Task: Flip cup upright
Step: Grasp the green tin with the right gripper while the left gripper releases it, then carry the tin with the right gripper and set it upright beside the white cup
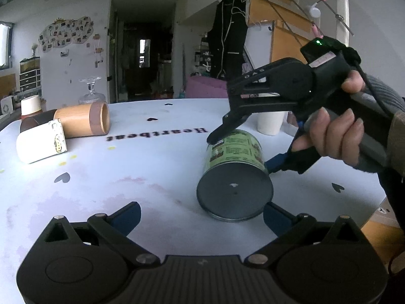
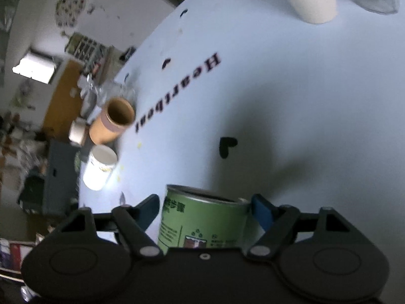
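Item: green cup (image 1: 234,169), on its side on the table (image 1: 152,167), base toward my left tongs (image 1: 201,214) (spread wide, empty). My right tongs (image 2: 205,209) straddle its body, contact unclear.

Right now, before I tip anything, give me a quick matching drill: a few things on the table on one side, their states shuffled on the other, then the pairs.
Things:
1. green cup
2. wooden cup
3. left gripper
4. white cup with the cartoon print

States:
A. open, nothing between its fingers
B. on its side beside the word Heartbeat, its mouth ringed by a brown band
C. on its side between the fingers of the right gripper
D. on its side nearest the table's left edge

Pairs: 1-C, 2-B, 3-A, 4-D
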`<state>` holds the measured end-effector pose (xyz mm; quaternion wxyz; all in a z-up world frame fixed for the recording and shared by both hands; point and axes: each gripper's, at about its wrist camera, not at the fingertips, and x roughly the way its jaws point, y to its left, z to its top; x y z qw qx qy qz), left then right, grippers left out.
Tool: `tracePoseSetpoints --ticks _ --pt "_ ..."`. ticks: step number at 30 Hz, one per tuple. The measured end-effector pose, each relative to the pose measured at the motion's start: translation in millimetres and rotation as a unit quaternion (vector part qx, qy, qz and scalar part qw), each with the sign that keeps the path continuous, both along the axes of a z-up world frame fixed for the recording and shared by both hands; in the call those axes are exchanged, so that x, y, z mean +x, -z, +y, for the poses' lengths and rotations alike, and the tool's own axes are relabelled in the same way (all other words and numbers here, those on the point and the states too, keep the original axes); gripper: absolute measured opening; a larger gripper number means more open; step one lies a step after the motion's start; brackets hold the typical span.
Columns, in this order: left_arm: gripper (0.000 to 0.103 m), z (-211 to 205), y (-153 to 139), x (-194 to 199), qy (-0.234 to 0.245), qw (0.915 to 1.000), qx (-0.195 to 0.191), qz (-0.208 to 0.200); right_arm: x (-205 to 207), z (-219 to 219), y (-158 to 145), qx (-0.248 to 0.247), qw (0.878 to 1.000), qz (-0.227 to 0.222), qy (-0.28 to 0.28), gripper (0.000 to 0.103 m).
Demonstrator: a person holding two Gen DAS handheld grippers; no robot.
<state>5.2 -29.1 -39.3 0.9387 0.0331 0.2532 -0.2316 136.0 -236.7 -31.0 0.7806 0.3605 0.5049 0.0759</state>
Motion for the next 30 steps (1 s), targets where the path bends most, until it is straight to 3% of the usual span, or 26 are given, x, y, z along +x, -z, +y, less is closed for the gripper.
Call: tracePoseSetpoints --ticks 4,10,13,17,19,27,30 --pt "0.102 1.5 0.8 0.5 -0.002 1.0000 -0.002 0.001 3.9 -0.5 -11.4 -0.033 0.999 -0.019 -0.011 0.078" --pt "0.102 5.8 2.1 1.2 -0.009 0.9999 -0.007 0.002 11.7 -11.3 -51.1 -0.117 0.987 -0.111 -0.012 0.077" --pt "0.102 6.5 3.4 1.3 -0.010 0.9999 -0.011 0.003 20.9 -13.2 -66.8 -0.189 0.967 -0.168 -0.005 0.077" --pt "0.102 9.7 7.2 2.0 -0.015 0.9998 -0.010 0.009 44.9 -13.1 -74.9 -0.300 0.927 -0.224 0.011 0.077" --pt "0.102 12.4 8.7 3.3 -0.019 0.9997 -0.010 0.011 61.5 -13.9 -73.8 -0.336 0.913 -0.230 0.017 0.077" --pt "0.102 23.4 13.2 9.1 -0.034 0.9991 -0.016 0.020 106.6 -12.8 -54.4 -0.419 0.883 -0.209 0.021 0.077" --pt "0.102 25.7 13.4 10.2 -0.037 0.9990 -0.017 0.021 111.6 -2.3 -44.3 -0.467 0.857 -0.215 0.021 0.077"
